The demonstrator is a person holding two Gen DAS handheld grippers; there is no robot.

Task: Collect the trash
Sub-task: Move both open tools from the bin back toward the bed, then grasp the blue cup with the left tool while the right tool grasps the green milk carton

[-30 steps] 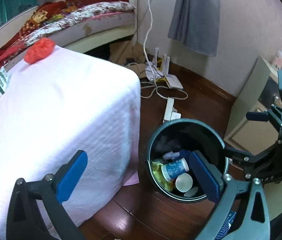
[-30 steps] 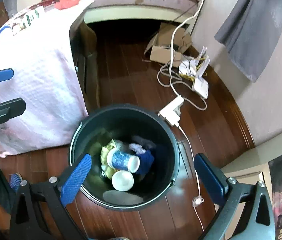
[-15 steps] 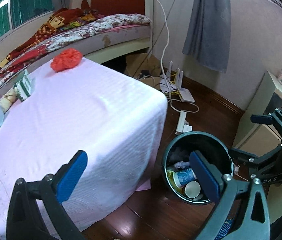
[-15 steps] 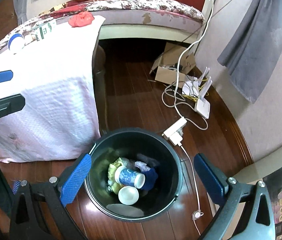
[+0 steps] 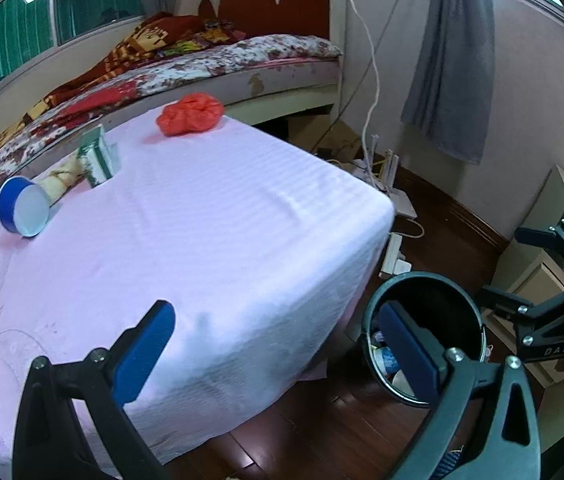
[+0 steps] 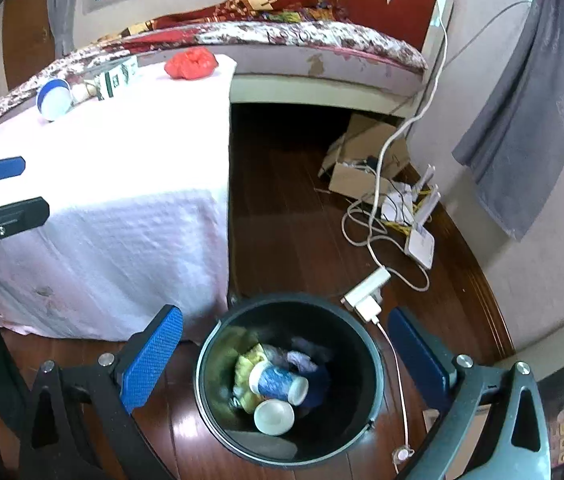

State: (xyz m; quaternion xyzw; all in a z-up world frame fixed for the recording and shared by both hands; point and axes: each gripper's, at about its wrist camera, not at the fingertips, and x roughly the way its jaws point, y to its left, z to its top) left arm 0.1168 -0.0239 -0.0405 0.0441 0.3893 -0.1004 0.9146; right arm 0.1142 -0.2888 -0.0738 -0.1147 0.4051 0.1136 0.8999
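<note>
Bedroom, mid-collection: I hold my left gripper (image 5: 274,344) low over the near edge of the pink-covered table (image 5: 210,240), its blue pads spread wide with nothing between them. My right gripper (image 6: 285,348) hangs above the black trash bin (image 6: 373,392) on the floor, equally spread and empty; cups and crumpled scraps already lie inside.

Four pieces remain on the table's far side, well apart from both tools: a crumpled red bag (image 5: 190,114) at the far edge, a green-and-white carton (image 5: 98,156) to its left, a pale wrapper (image 5: 60,180) just beside the carton, and a blue paper cup (image 5: 22,212) tipped on its side, mouth turned toward me.

From the left gripper, all of it lies ahead and to the left, across open cloth. I judge the left arm nearer, the right one sitting off the table's corner by the bin. The cup's long axis runs roughly along my line of approach, so I would likely need to turn the pads across its body.
</note>
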